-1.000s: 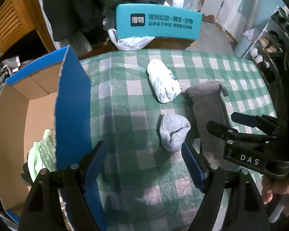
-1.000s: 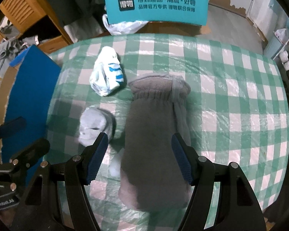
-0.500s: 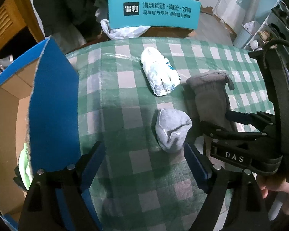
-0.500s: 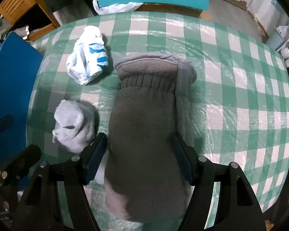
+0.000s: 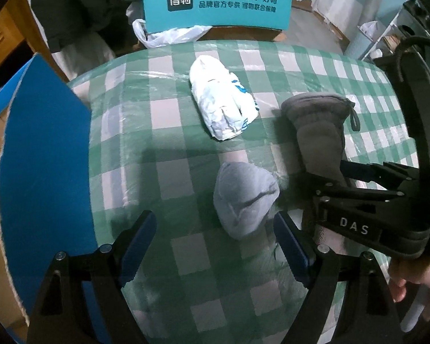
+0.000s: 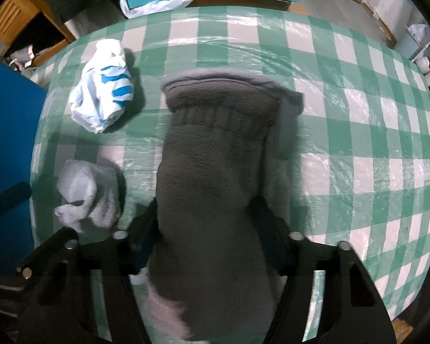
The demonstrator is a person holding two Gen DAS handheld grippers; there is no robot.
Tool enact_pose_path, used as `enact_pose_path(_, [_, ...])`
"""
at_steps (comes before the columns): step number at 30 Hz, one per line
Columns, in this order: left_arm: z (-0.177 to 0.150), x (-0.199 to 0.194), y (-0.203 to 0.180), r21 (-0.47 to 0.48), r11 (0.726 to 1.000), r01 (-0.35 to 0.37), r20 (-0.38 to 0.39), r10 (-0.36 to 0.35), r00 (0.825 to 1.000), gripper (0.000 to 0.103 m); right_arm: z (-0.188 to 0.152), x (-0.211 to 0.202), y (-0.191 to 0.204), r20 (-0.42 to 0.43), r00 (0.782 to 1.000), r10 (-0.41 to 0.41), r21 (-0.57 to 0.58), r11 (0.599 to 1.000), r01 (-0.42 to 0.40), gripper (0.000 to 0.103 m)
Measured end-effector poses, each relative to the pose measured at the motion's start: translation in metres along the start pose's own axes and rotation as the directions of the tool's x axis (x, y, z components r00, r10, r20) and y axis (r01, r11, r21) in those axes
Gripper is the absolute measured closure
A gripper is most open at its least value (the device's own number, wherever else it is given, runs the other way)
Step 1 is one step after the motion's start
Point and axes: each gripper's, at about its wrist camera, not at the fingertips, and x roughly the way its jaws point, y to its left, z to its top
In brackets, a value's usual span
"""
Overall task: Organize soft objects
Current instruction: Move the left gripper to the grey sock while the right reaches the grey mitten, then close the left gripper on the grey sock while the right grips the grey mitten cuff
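From the left wrist view, the left gripper (image 5: 215, 243) is hovering over the checked worktop (image 5: 169, 149) with its fingers spread wide, gripping nothing. The small grey sock (image 5: 243, 197) is lying just ahead of it, between the fingertips' line and slightly toward the right finger. Farther ahead, the white and blue sock bundle (image 5: 222, 104) is sitting on the worktop. Off to the right, the right gripper (image 5: 344, 183) is clamping onto the grey mitten (image 5: 319, 132). To the left, the blue flap of a cardboard box (image 5: 46, 166) is standing up beside the worktop.

Over to the right wrist view: the right gripper (image 6: 209, 229) is squeezing the grey mitten (image 6: 215, 177), both fingers pressing into its sides, the cuff pointing away ahead. The small grey sock (image 6: 86, 195) is lying just to the left of the left finger, and the white and blue sock bundle (image 6: 103, 100) is farther ahead on the left. The worktop (image 6: 358, 143) is stretching off to the right.
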Motion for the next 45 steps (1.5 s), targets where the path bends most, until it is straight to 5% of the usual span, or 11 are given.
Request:
enact_pose_path(7, [0.007, 0.014, -0.007, -0.002, 1.0, -0.006, -0.019, 0.006, 1.0, 0.018, -0.004, -0.006, -0.021, 0.018, 0.999, 0.034, 0.025, 0.999, -0.034, 0.081])
enact_pose_path(10, [0.008, 0.017, -0.008, -0.006, 1.0, -0.01, -0.015, 0.01, 1.0, 0.018, -0.007, -0.011, -0.024, 0.027, 0.999, 0.047, 0.019, 0.999, -0.048, 0.086])
enact_pose_path(13, [0.009, 0.018, -0.007, -0.012, 1.0, -0.015, -0.006, 0.015, 1.0, 0.021, -0.011, -0.016, -0.028, 0.036, 0.998, 0.051, 0.012, 0.999, -0.051, 0.087])
enact_pose_path(20, [0.007, 0.014, -0.011, -0.001, 1.0, 0.022, 0.002, -0.022, 1.0, 0.072, -0.011, -0.02, -0.019, 0.058, 0.997, 0.042, -0.01, 0.999, -0.041, 0.089])
enact_pose_path(24, [0.006, 0.009, -0.016, 0.026, 1.0, -0.006, 0.018, 0.006, 1.0, 0.082, -0.011, -0.026, -0.018, 0.071, 0.997, 0.036, -0.014, 0.999, -0.035, 0.089])
enact_pose_path(45, [-0.008, -0.04, -0.013, 0.03, 0.999, -0.028, 0.107, 0.024, 0.994, 0.086, -0.021, -0.08, -0.003, 0.166, 0.984, 0.063, -0.03, 0.998, -0.059, 0.089])
